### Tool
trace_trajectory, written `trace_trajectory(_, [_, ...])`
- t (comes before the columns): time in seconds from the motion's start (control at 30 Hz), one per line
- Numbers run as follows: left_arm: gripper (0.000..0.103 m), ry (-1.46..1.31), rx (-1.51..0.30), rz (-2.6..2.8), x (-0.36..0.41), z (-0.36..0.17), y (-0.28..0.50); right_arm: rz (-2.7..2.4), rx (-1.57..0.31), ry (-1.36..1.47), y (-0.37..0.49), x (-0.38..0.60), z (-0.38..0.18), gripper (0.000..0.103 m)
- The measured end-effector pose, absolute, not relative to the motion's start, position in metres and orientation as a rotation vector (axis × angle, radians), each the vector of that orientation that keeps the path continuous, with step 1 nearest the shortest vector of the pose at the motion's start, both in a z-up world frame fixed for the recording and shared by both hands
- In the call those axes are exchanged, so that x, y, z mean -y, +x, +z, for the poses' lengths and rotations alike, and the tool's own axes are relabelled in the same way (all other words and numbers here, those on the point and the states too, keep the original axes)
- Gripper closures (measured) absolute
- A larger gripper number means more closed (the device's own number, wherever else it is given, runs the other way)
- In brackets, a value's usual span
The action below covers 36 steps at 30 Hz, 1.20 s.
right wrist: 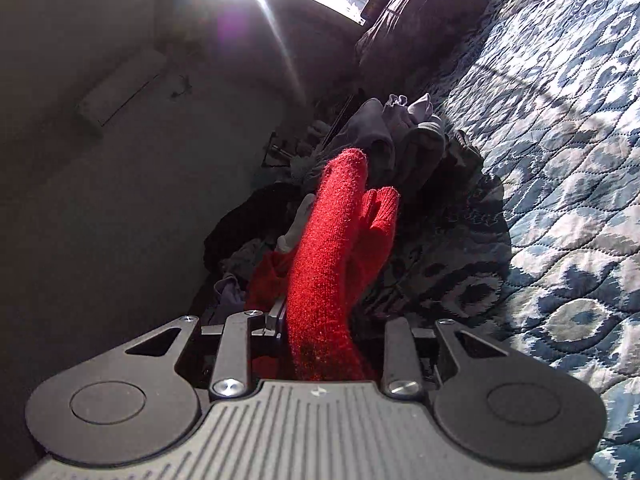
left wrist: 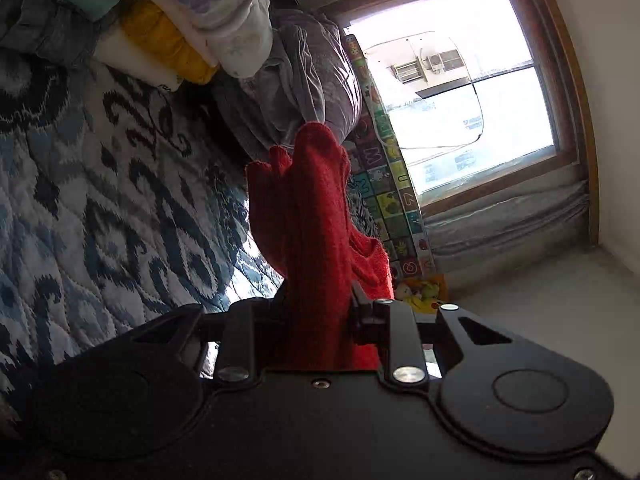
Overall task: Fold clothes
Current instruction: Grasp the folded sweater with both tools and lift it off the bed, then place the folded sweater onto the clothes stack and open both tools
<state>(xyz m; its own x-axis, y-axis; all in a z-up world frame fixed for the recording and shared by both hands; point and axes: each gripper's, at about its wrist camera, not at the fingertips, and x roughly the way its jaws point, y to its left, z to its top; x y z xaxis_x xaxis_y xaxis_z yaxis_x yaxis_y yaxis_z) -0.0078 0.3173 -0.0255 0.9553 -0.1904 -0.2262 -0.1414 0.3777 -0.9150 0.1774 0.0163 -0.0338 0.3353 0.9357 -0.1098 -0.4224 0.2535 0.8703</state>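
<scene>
Left gripper (left wrist: 316,312) | jaws clamped on red knit garment (left wrist: 312,216) | right gripper (right wrist: 320,320) likewise, held above bed (right wrist: 560,160) | advise: spread grippers apart, tension fabric evenly, lay flat before folding.

We are seeing a blue-and-white patterned quilt (left wrist: 100,184) covering the bed, a yellow pillow (left wrist: 164,40) and a flower-print pillow (left wrist: 216,4) lying stacked at its head, a bright window (left wrist: 472,92) glaring beyond, and an alphabet play mat (left wrist: 392,184) leaning beneath it
</scene>
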Motion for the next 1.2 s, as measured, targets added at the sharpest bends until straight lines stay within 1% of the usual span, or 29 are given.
trace_trajectory(0.13, [0.078, -1.188, -0.232, 0.028, -0.366, -0.001, -0.010, 1.138, -0.746, 0.850, 0.202, -0.084, -0.003, 0.073])
trace_trajectory(0.3, [0.078, -1.162, -0.151, 0.093, -0.421, 0.035, 0.008, 1.217, -0.755, 0.865, 0.243, -0.155, 0.028, 0.073])
trace_trajectory(0.5, [0.078, -1.140, -0.075, 0.153, -0.479, 0.076, 0.050, 1.287, -0.752, 0.868, 0.305, -0.231, 0.069, 0.073])
trace_trajectory(0.67, [0.077, -1.134, -0.056, 0.220, -0.518, 0.093, 0.085, 1.275, -0.764, 0.834, 0.349, -0.281, 0.091, 0.073])
trace_trajectory(0.7, [0.070, -1.085, -0.121, 0.286, -0.521, 0.094, 0.095, 1.247, -0.767, 0.802, 0.356, -0.291, 0.091, 0.071])
trace_trajectory(0.73, [0.039, -1.021, -0.199, 0.360, -0.523, 0.095, 0.106, 1.203, -0.771, 0.751, 0.357, -0.297, 0.084, 0.064])
trace_trajectory(0.77, [0.028, -0.920, -0.296, 0.463, -0.519, 0.095, 0.116, 1.158, -0.775, 0.700, 0.358, -0.302, 0.077, 0.051])
trace_trajectory(0.8, [0.028, -0.835, -0.327, 0.541, -0.512, 0.094, 0.120, 1.112, -0.778, 0.649, 0.359, -0.308, 0.070, 0.050])
trace_trajectory(0.9, [0.028, -0.701, -0.306, 0.540, -0.492, 0.086, 0.118, 0.981, -0.779, 0.508, 0.362, -0.323, 0.049, 0.050])
trace_trajectory(1.0, [0.028, -0.616, -0.256, 0.540, -0.478, 0.086, 0.109, 0.981, -0.686, 0.579, 0.352, -0.302, 0.040, 0.050])
trace_trajectory(1.03, [0.029, -0.585, -0.237, 0.535, -0.474, 0.086, 0.107, 0.976, -0.630, 0.576, 0.345, -0.295, 0.041, 0.050])
trace_trajectory(1.1, [0.028, -0.532, -0.211, 0.512, -0.468, 0.086, 0.106, 0.949, -0.502, 0.475, 0.328, -0.286, 0.049, 0.051])
trace_trajectory(1.17, [0.030, -0.495, -0.201, 0.466, -0.465, 0.084, 0.111, 0.951, -0.384, 0.376, 0.313, -0.282, 0.056, 0.056])
trace_trajectory(1.2, [0.035, -0.456, -0.204, 0.432, -0.461, 0.083, 0.118, 0.963, -0.332, 0.323, 0.308, -0.283, 0.059, 0.060])
